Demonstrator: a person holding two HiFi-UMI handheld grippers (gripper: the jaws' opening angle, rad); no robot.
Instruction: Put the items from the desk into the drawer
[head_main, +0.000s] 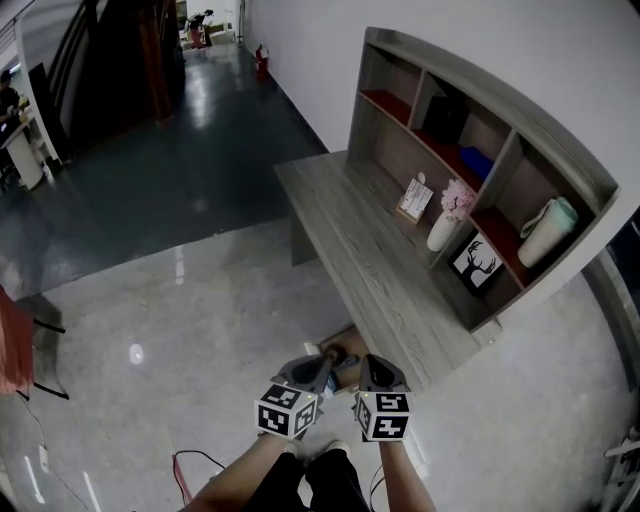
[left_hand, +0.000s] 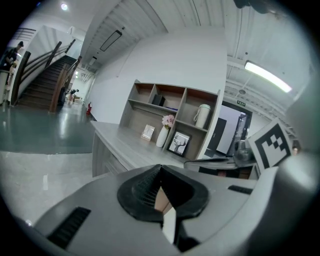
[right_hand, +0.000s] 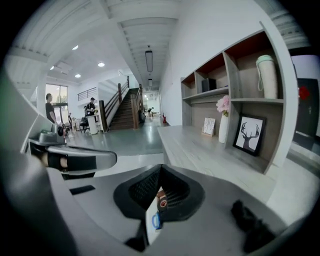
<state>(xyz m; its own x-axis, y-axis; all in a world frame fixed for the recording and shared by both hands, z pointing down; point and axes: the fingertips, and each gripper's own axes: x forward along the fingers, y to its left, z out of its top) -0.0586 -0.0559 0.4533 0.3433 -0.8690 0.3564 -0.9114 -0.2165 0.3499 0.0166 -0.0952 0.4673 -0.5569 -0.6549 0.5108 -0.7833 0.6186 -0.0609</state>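
Grey wooden desk (head_main: 365, 255) is seen ahead; the left gripper (left_hand: 160, 169) and the right gripper (right_hand: 160, 168) are held side by side, each with its fingers pressed together.

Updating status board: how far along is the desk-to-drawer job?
Done: a few things seem to lie in the drawer below the grippers. In hand: nothing; left gripper and right gripper shut, empty. Remaining: card, vase, deer picture on the desk.

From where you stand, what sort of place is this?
Probably an office hall or showroom: a long desk with a shelf unit by the wall, a wide glossy floor, and a staircase beyond.
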